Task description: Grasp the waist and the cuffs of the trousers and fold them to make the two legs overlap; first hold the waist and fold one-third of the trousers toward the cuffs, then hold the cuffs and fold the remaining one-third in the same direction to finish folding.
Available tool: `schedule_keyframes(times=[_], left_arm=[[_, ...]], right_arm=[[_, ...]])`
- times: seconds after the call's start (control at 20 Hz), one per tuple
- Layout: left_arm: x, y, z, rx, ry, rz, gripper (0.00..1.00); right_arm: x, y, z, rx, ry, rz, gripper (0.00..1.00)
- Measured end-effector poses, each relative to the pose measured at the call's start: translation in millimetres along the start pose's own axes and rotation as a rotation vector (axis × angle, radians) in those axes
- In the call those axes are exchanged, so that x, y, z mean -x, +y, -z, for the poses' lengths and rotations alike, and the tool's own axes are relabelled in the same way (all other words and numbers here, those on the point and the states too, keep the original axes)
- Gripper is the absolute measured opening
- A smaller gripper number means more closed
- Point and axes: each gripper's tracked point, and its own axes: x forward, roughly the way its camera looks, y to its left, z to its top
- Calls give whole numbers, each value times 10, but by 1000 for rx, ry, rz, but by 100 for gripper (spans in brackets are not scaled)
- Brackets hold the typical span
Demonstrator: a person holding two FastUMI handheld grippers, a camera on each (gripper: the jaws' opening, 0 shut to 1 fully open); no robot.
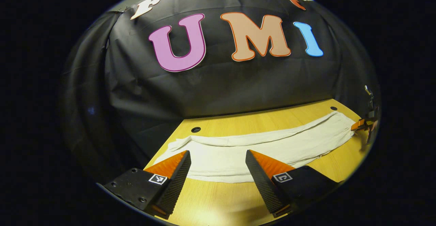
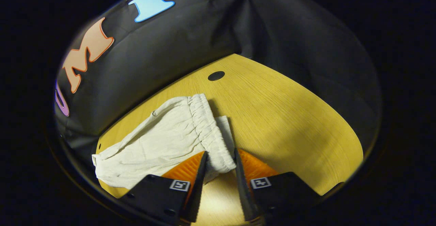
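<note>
White trousers [image 1: 259,146] lie stretched out across the yellow wooden table [image 1: 221,202]. In the left gripper view my left gripper [image 1: 218,156] stands wide open just over the near edge of the cloth at its left end, with nothing between the fingers. In the right gripper view the gathered elastic waist [image 2: 206,127] runs down between the fingers of my right gripper [image 2: 220,159]. Its jaws are about half closed around the corner of the waist, and the cloth there lies uncrumpled on the table. The right gripper [image 1: 361,125] also shows far off at the trousers' right end.
Black cloth walls close the booth behind and on both sides of the table. Round dark holes [image 1: 196,129] [image 2: 216,76] sit in the tabletop near the back edge. Bare table [image 2: 289,124] stretches to the right of the waist.
</note>
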Motion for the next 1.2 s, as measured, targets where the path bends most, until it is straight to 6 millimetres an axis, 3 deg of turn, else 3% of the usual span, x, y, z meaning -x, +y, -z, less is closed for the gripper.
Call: schedule_keyframes(times=[0.05, 0.1, 0.15, 0.2, 0.5, 0.75, 0.95, 1.2], left_arm=[[0, -4, -8, 3, -2, -1, 96], [8, 7, -8, 4, -3, -5, 96], [15, 10, -22, 4, -7, -9, 96], [14, 10, -16, 4, -10, -11, 96], [55, 33, 5, 32, -17, -15, 96], [21, 35, -9, 86, -32, 8, 96], [49, 48, -18, 104, -28, 18, 96], [33, 318, 75, 144, -32, 33, 96]], right_arm=[[14, 3, -18, 4, 1, -3, 41], [-2, 4, -68, 2, -7, 8, 14], [-6, -1, -57, 13, -2, 12, 12], [17, 0, -80, 22, -5, 13, 17], [202, -107, -378, 44, -42, 59, 17], [431, -38, -659, 57, -107, 60, 17], [728, 341, -895, 75, -178, -6, 17], [1022, 1040, -1103, 121, -243, -80, 17]])
